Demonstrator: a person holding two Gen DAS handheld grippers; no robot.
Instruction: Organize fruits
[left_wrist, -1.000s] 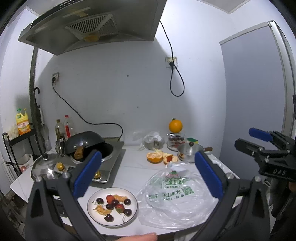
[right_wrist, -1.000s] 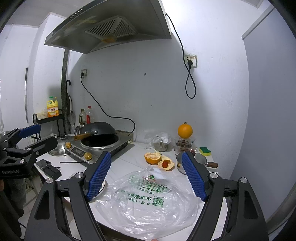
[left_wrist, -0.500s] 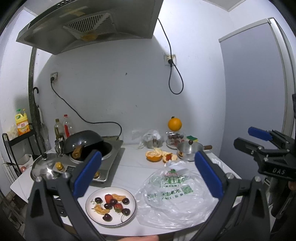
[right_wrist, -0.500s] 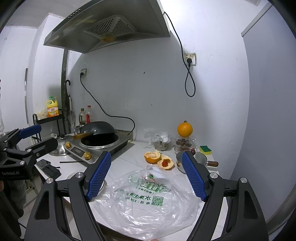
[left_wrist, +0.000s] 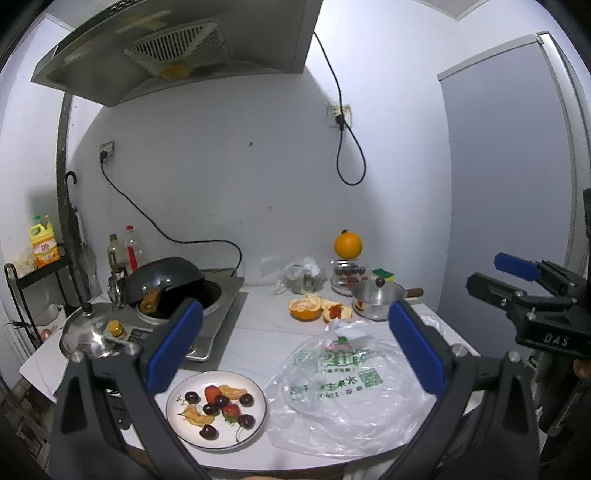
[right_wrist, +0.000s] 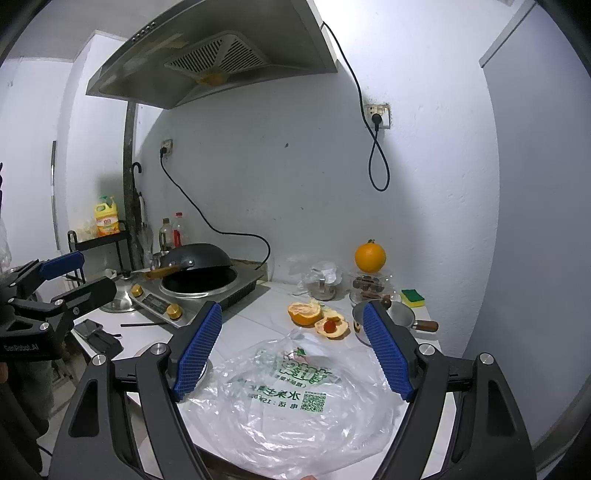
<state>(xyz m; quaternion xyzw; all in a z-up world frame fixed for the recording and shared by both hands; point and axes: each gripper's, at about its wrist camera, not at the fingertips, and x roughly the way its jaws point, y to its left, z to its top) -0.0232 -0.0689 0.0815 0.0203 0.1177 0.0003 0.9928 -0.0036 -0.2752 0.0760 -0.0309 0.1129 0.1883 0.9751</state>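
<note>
In the left wrist view, the left gripper (left_wrist: 295, 347) hangs wide open and empty, and over the last second the round white plate (left_wrist: 255, 424) of dark cherries, strawberries and orange segments has slid slightly down-frame, just left of the crumpled clear plastic bag with green print (left_wrist: 343, 384). In the right wrist view, the right gripper (right_wrist: 295, 350) is equally wide and empty above that bag, barely shifted. Nothing is gripped, so I judge the fruit's arrangement unchanged.

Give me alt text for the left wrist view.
The open left gripper hovers above a white counter, over a plate of cherries, strawberries and orange segments beside a clear plastic bag. Behind lie a peeled orange, a small pot and a wok; the right gripper shows at right.
</note>
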